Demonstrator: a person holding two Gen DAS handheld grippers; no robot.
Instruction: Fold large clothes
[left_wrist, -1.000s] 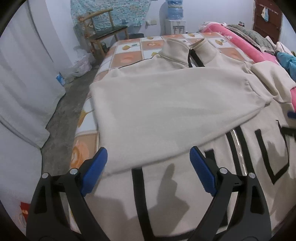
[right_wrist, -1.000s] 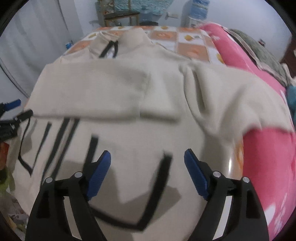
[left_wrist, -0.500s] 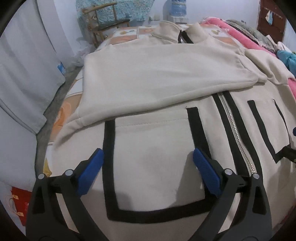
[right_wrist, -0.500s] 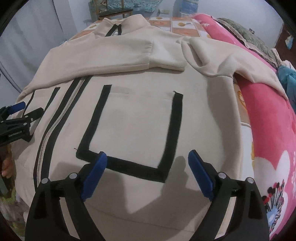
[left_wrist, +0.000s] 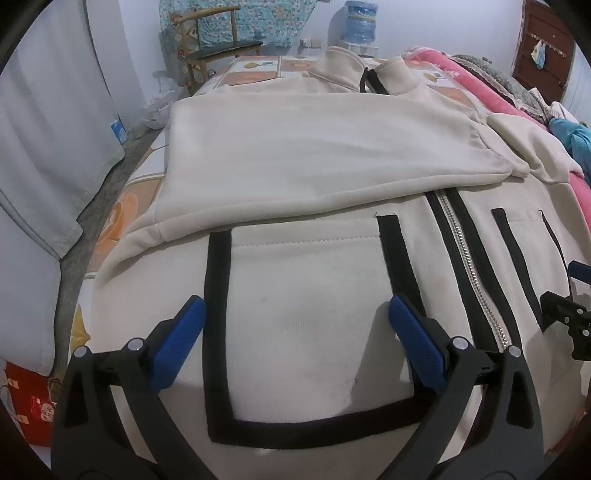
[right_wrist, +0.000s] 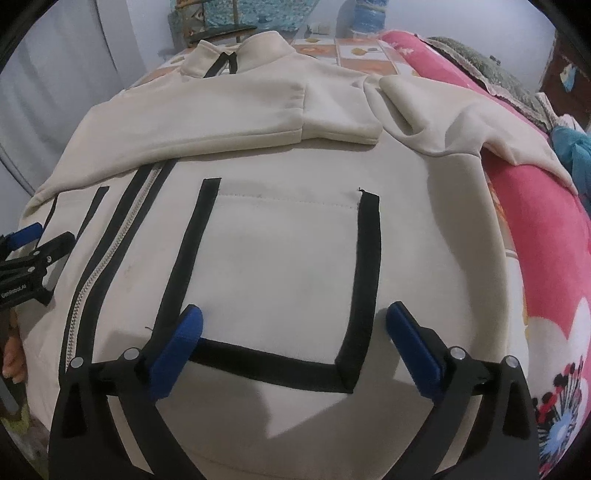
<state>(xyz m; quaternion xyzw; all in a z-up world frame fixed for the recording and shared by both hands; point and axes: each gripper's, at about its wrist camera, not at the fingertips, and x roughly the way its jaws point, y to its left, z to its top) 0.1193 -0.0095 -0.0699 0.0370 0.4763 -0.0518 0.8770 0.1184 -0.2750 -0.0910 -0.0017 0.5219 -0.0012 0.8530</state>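
Far left, in the left wrist view, a grey curtain (left_wrist: 48, 147) hangs beside the bed (left_wrist: 255, 68), and a wooden chair (left_wrist: 218, 48) stands beyond the bed's far corner. The cream jacket (left_wrist: 314, 155) lies flat, front up, on the patterned bed cover, collar (left_wrist: 354, 72) at the far end and hem nearest the cameras. One sleeve (left_wrist: 332, 162) is folded across the chest. The left gripper (left_wrist: 295, 332) points down over the jacket's black-trimmed pocket (left_wrist: 306, 325); its jaws have just been opening and now stand fully spread, the blue pads (left_wrist: 177, 343) clear of the fabric with nothing pinched between them. The zipper (left_wrist: 469, 266) runs just right of this pocket. In the right wrist view, the right gripper (right_wrist: 295, 343) points down over the other black-trimmed pocket (right_wrist: 288, 273); its jaws have also just been opening and stand fully spread, with only flat fabric below them and nothing gripped. The second sleeve (right_wrist: 461, 125) lies loosely bent at the right, partly over a pink floral blanket (right_wrist: 546, 266). A water dispenser bottle (left_wrist: 360, 22) stands against the far wall.
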